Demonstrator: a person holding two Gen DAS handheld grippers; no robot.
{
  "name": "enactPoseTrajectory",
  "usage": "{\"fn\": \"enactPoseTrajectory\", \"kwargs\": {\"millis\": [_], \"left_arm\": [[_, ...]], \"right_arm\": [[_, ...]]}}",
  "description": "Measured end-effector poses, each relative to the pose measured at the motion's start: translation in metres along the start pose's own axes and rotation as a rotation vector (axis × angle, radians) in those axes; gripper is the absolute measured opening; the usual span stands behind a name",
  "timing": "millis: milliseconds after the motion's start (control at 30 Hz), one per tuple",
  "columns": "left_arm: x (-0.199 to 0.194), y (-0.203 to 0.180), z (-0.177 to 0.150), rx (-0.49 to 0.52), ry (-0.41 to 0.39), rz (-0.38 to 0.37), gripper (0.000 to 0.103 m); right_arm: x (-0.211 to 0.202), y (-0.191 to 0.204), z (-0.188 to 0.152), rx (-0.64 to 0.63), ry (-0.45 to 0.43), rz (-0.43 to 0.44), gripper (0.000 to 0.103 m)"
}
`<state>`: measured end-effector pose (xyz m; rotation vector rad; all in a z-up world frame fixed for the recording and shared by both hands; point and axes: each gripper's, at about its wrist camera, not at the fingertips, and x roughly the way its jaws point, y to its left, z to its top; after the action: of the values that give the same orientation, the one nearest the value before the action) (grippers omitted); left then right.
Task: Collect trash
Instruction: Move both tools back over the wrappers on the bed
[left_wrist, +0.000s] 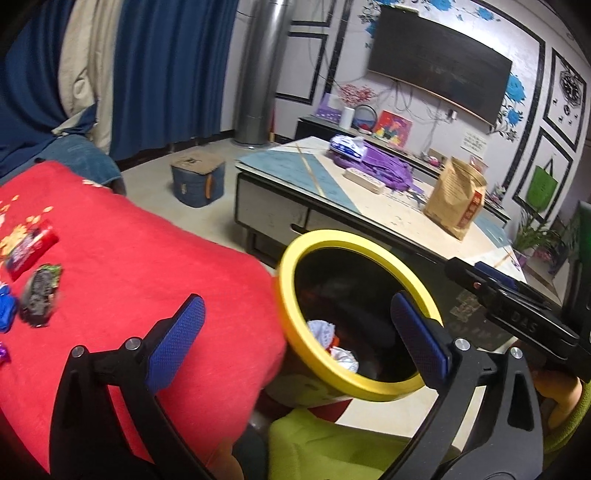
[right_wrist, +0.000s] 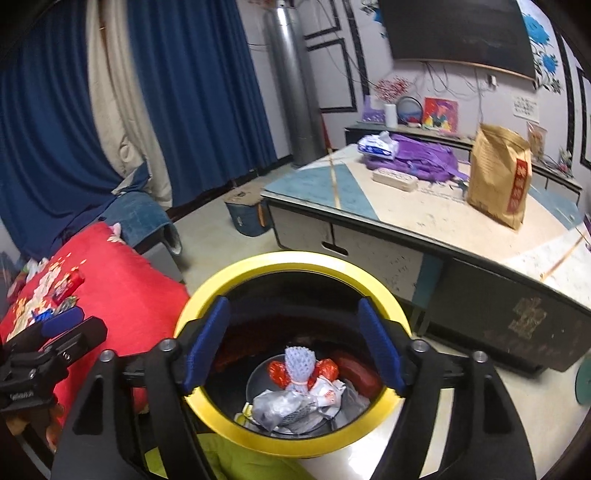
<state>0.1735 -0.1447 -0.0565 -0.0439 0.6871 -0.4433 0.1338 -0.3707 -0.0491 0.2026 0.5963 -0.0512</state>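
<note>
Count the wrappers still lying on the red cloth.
At least 4 in the left wrist view: a red wrapper, a dark crumpled wrapper below it, a blue one and a purple one at the edge. Others may lie outside the frame.

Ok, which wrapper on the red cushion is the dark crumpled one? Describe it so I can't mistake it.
Start at the red cushion left of the yellow-rimmed bin. Near its left edge lies a cluster of wrappers. The dark crumpled wrapper sits just below the flat red packet and right of the blue wrapper; it alone is blackish-grey with a green top edge.
</note>
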Motion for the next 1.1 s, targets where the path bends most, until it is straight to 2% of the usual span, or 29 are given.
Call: {"fn": "enactPoseTrajectory", "kwargs": {"millis": [433,700,1100], "left_arm": [[-0.043,0.043,-0.005,-0.054,-0.065,0.095,0.092],[-0.069,0.084,-0.011,-0.113,-0.084,0.188,0.092],[-0.102,0.122,-0.017,-0.174,-0.121,0.263,0.092]], "right_arm": [[-0.014,0.053,-0.004,-0.152,-0.028,0.084,0.075],[-0.013,0.099,-0.013,-0.26,-0.001,0.169,0.075],[-0.014,0.152,-0.019,-0.359,0.022,0.267,0.075]]}}
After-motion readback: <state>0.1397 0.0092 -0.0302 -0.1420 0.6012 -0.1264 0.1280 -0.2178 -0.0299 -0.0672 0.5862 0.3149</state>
